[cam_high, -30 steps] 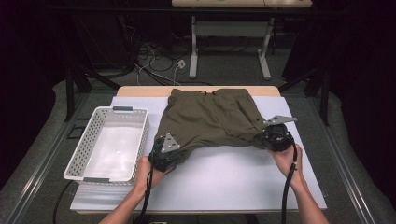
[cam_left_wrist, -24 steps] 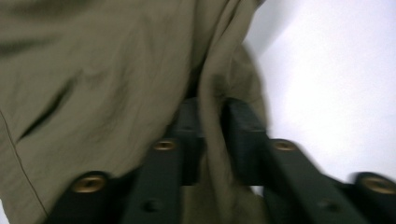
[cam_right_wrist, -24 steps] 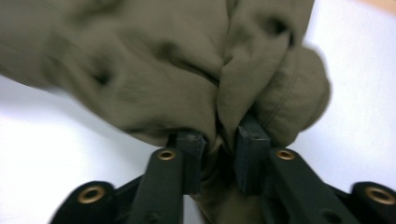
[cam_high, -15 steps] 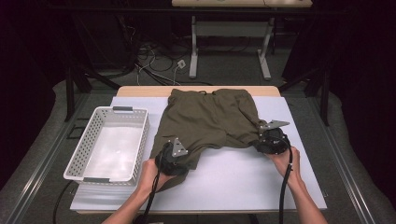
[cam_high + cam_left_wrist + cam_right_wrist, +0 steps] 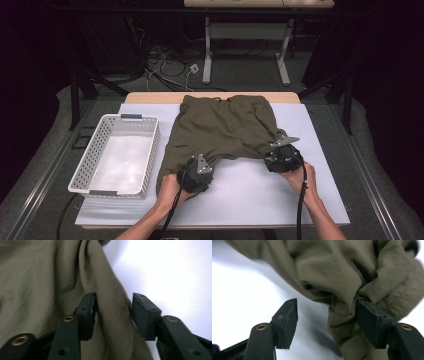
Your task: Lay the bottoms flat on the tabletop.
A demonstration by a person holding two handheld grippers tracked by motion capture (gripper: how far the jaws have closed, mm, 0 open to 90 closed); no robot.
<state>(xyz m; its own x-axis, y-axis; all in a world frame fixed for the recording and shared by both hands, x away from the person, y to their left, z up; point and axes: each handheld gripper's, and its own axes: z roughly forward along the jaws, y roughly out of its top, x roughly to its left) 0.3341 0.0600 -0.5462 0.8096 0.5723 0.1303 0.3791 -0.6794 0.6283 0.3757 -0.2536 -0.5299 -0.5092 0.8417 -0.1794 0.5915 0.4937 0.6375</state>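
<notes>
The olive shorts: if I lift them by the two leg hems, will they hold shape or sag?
The shorts will probably sag: the fabric already bunches in soft folds between the left gripper jaws. They look thin, so likely light. A hem could slip out of the right gripper, whose jaws stand open.

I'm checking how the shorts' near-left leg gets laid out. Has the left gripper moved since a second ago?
Yes. The left gripper has moved toward the table's near edge, away from the white basket's far end. Its jaws have just been closing, with the shorts fabric between them.
</notes>
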